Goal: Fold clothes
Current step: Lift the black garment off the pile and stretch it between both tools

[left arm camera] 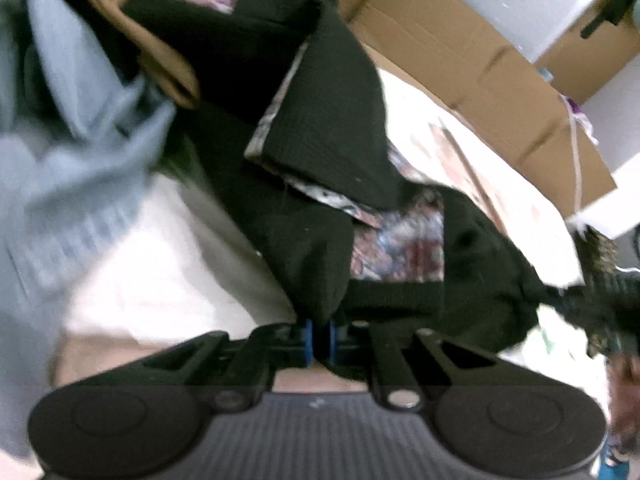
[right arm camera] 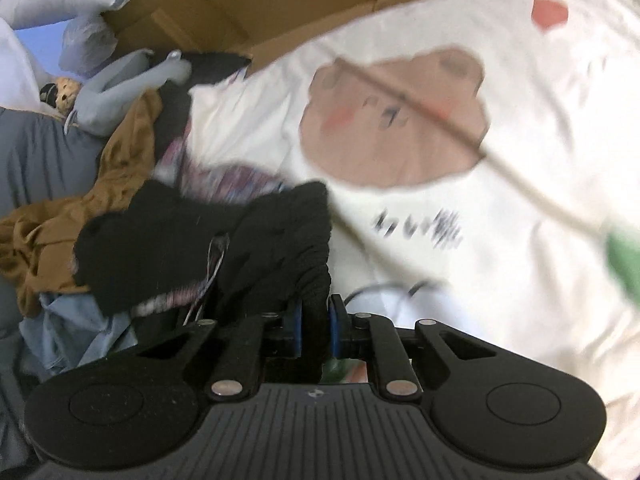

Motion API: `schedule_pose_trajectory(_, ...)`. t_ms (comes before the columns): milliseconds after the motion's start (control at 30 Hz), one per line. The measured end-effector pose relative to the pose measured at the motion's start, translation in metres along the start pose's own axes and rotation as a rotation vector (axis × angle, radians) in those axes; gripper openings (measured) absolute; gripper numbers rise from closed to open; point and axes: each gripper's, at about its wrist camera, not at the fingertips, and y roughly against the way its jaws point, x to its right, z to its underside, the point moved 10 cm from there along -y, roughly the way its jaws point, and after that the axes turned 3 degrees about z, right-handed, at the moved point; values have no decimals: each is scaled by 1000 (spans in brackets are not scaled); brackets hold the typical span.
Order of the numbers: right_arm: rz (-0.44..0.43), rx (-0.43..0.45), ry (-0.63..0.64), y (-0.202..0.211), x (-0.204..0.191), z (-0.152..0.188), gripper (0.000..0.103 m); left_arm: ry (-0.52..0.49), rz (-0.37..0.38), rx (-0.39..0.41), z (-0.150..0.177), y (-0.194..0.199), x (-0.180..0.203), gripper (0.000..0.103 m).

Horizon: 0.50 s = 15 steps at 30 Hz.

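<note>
Left gripper (left arm camera: 319, 340): blue pads pinched nearly together on a fold of the black knit garment (left arm camera: 320, 152), which hangs down into the jaws. Right gripper (right arm camera: 316, 330): pads likewise clamped on a thick rolled edge of the same black garment (right arm camera: 248, 240), cloth bunched between them. Garment has a patterned purplish lining (left arm camera: 396, 240) showing where it folds back; it lies stretched between the two grippers across a cream bedsheet (right arm camera: 520, 280) printed with a brown bear face (right arm camera: 396, 120). Beside the black cloth, on the left of the right wrist view, a tan garment (right arm camera: 124, 160) lies crumpled, touching it, with pale blue cloth (right arm camera: 72, 328) under its near edge. Left wrist view blurred: a grey-blue garment (left arm camera: 80, 140) on the left. Farther back, cardboard boxes (left arm camera: 480, 80) along the sheet's far edge.
</note>
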Motion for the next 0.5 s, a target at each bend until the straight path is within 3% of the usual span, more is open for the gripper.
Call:
schedule_pose_trajectory(200, 32, 53, 127, 21, 4, -43, 11, 6, 112, -54, 33, -4, 41, 9)
schedule_pose_trajectory(500, 92, 99, 276, 37, 8, -92, 10, -100, 188, -49, 19, 23, 58, 20)
